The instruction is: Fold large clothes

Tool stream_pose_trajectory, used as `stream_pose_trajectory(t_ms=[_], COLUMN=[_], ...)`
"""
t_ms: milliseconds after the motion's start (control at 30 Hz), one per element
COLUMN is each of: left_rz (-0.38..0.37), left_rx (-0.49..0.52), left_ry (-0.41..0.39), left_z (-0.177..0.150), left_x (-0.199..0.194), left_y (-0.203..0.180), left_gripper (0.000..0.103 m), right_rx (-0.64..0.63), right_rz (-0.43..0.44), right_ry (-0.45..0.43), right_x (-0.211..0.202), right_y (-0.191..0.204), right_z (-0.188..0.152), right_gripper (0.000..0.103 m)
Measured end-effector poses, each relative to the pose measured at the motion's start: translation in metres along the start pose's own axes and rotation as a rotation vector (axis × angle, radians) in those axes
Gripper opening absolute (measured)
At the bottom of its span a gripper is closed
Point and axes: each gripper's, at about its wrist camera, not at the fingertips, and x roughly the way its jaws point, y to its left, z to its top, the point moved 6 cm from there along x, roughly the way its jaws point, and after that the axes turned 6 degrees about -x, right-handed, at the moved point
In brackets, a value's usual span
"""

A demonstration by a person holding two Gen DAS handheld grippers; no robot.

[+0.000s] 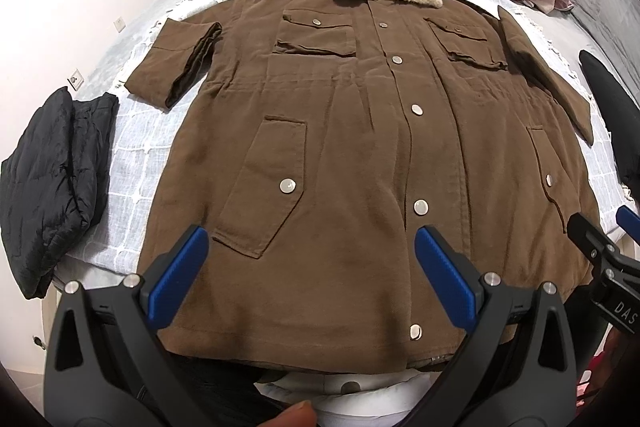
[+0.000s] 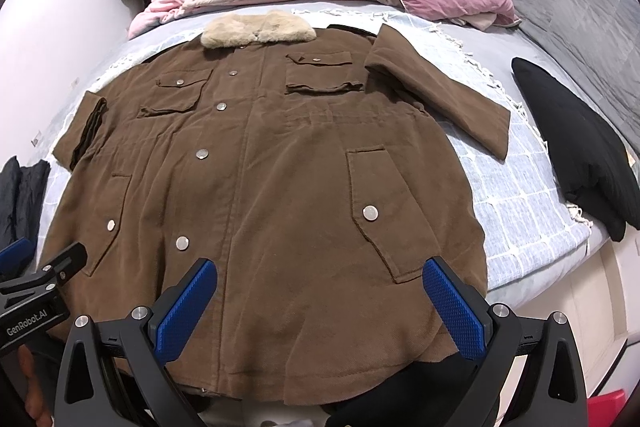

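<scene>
A brown coat (image 1: 360,155) lies flat, buttoned, filling the frame's centre on the bed (image 1: 132,155). Both grippers, left (image 1: 312,239) and right (image 2: 320,271), hover at lower frame, fingers wide, empty.

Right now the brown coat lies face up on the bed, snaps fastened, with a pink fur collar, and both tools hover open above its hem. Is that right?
Not quite: the fur collar is beige, as the right wrist view shows. The brown coat does lie face up on the bed, snaps fastened, with the left tool and right tool open above its hem.
</scene>
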Motion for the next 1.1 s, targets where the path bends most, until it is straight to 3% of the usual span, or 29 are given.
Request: stream_pose_trajectory(t_ms=[733,833,967,1100], left_rz=[-0.022,-0.052,-0.035,-0.067], left_rx=[-0.098,-0.098,-0.07,-0.022], left_ry=[0.008,0.005,-0.046,-0.06], left_z=[0.024,0.029,0.038,0.043], left_x=[0.018,0.02,0.018,0.02], left_y=[0.024,0.029,0.034,0.03], left_gripper=[0.103,0.103,0.103,0.103], right_rx=[-0.036,-0.03,0.03,0.144], right_rz=[-0.009,-0.028,-0.045,0.041], right_ry=[-0.032,-0.036,-0.059,-0.079], right_x=[0.008,0.012,0.016,0.027], right_y=[-0.011,-0.033,-0.082,-0.143], right_z=[0.022,0.03,0.041,0.055], right_gripper=[0.103,0.103,0.103,0.103])
